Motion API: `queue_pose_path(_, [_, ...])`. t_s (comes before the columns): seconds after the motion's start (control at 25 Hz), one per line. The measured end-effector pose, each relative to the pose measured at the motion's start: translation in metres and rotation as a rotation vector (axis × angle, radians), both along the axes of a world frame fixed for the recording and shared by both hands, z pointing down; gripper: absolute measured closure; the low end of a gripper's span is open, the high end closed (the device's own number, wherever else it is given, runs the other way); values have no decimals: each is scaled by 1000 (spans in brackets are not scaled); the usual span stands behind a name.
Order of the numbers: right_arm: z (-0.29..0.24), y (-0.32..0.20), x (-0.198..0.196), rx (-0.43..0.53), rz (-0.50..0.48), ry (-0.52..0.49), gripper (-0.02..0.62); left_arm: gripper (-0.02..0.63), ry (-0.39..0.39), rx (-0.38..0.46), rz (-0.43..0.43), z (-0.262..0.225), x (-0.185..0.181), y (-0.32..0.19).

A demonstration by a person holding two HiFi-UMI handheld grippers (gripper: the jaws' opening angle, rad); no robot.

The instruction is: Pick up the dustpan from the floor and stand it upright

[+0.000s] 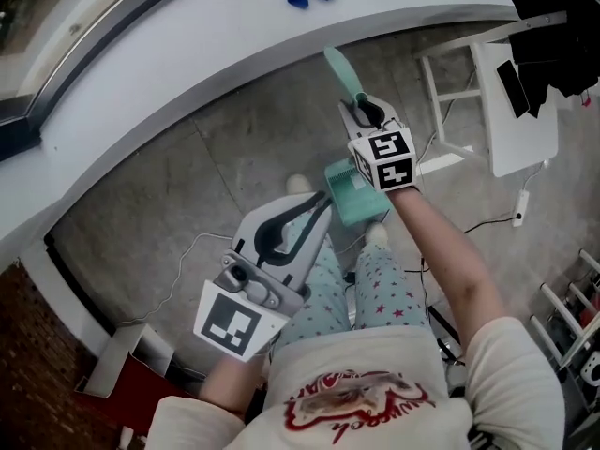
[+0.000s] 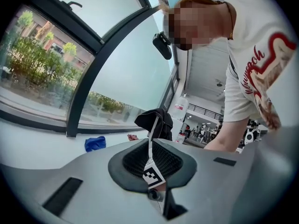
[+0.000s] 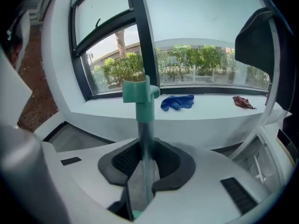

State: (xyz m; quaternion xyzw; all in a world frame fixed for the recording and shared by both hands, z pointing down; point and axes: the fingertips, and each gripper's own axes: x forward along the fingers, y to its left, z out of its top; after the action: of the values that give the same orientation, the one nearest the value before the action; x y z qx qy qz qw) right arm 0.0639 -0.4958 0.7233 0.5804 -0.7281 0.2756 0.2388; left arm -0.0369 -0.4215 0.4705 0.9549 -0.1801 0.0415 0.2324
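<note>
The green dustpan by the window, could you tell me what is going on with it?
A standing person has the right gripper clamped on the handle of the dustpan, handle up and pan down by their feet. The left gripper is shut and empty, held off to the side.

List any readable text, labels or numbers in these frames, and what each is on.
Nothing legible.
Red script on the person's white T-shirt: curved, partly cut off, unreadable.
Marker cube at head view's left, marker cube at its right: black-and-white patterns, no letters.
Small square tag in left gripper view: pattern only.
Green plastic dustpan: no label visible.
Background hall: any print too small.
</note>
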Motion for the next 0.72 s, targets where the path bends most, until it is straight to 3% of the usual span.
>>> queue_pose_path(0.44, [-58, 140, -7, 124, -41, -33, 497, 566, -1, 15, -73, -15, 32, 105])
queue_pose_path(0.72, [-70, 214, -5, 186, -71, -34, 495, 566, -32, 103, -107, -37, 43, 169])
